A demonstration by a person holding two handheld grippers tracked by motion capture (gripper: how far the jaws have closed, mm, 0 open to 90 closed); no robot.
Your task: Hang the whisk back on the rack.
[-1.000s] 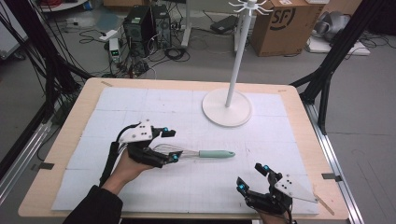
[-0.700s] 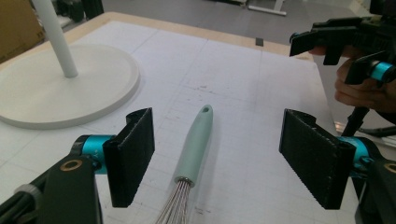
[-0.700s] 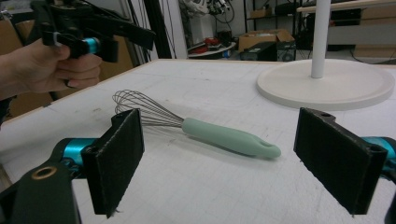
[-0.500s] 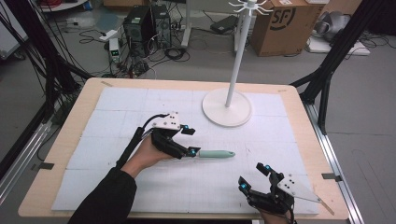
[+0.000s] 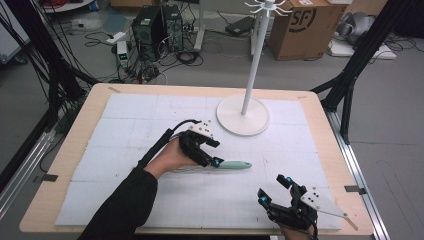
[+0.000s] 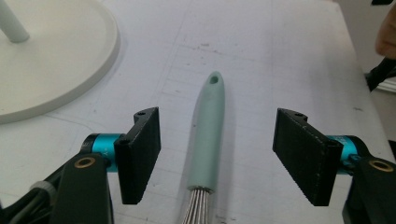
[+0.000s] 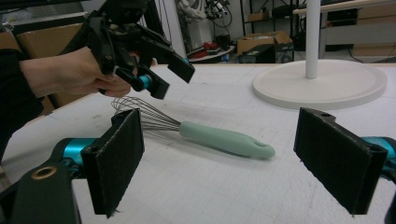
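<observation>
Straddling whisk [image 5: 220,164] on counter [image 5: 125,120], high view: left claw [image 5: 212,152] above wire-handle junction, near stand base [image 5: 243,114]; right claw [image 5: 274,191] idle, gaping.

Left claw view: jaws closing, pads clear of mint handle [image 6: 208,135]; centre, lower, then pinch.

Right claw view: whisk lies flat, untouched.

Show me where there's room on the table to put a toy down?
The white mat is bare left of the stand's round base. It is also bare between the whisk and the near edge. It is crowded around the left gripper.
</observation>
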